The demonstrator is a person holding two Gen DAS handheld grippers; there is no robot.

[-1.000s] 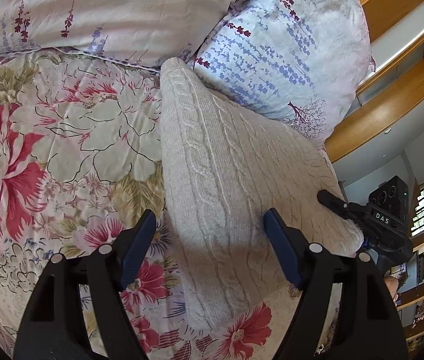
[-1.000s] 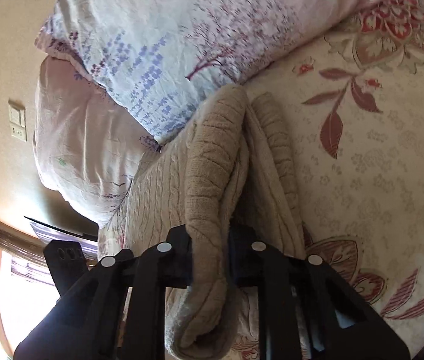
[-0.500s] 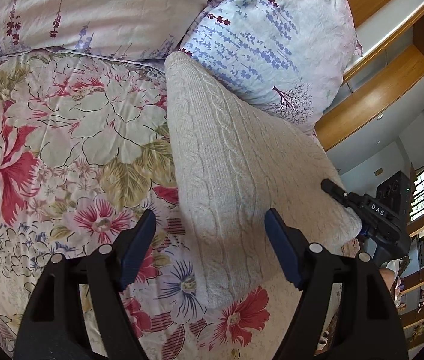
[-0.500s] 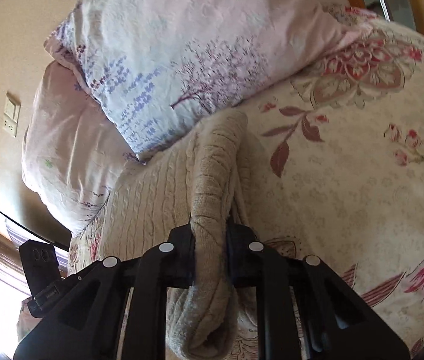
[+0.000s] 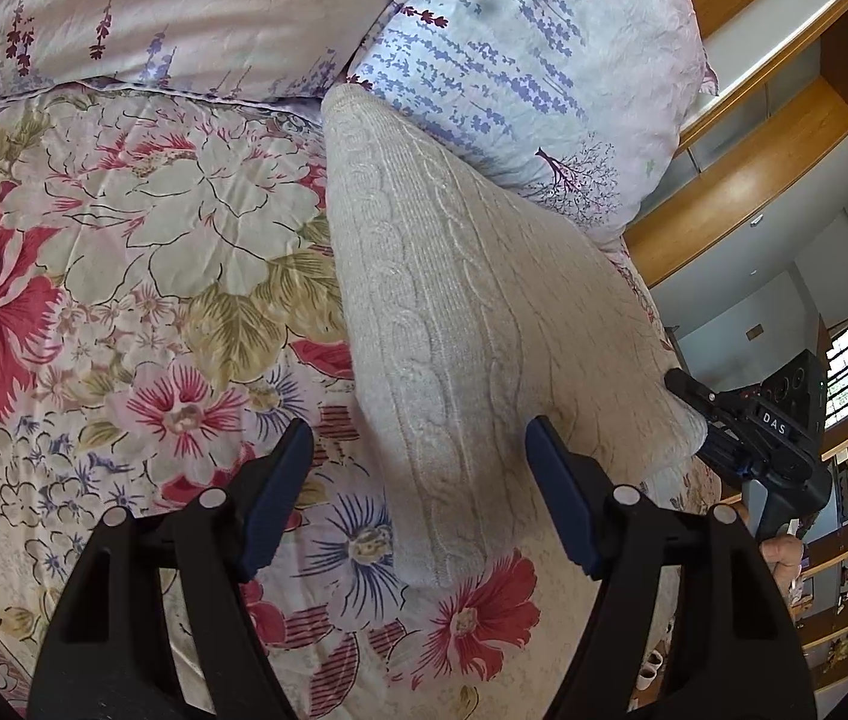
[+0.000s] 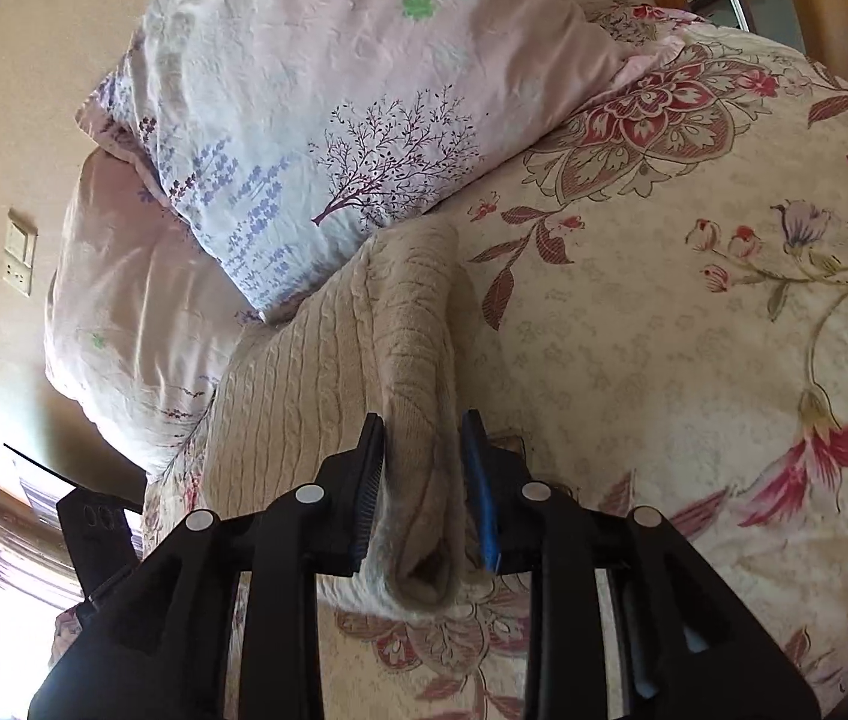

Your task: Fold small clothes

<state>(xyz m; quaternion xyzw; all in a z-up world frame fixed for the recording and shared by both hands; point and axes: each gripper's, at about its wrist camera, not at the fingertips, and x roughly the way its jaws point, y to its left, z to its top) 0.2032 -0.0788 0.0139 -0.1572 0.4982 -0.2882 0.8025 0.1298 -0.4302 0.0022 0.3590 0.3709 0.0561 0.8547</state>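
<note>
folded cable-knit sweater (image 5: 472,324) on the bed (image 5: 123,276), lying on the floral quilt with its far end just against the pillows (image 5: 520,90) at the head of the bed. soft, thick, light knit by the look of it; no stiffness, likely to sag and slide open if lifted by one layer only. doubled edge bulky, so best taken at a folded corner or through all layers at once, fingers deep over the fold.

left gripper (image 5: 417,480) released, fingers wide, hovering over the near corner of the sweater, pads not pressing on it. right gripper (image 6: 424,480) opening, rolled edge of the sweater (image 6: 417,372) between the fingers, left pad seemingly touching the cloth, blue pad (image 6: 479,498) showing a small gap; grip judged loosened, not clenched. right gripper also seen in the left view (image 5: 688,387) at the sweater's side edge.
</note>
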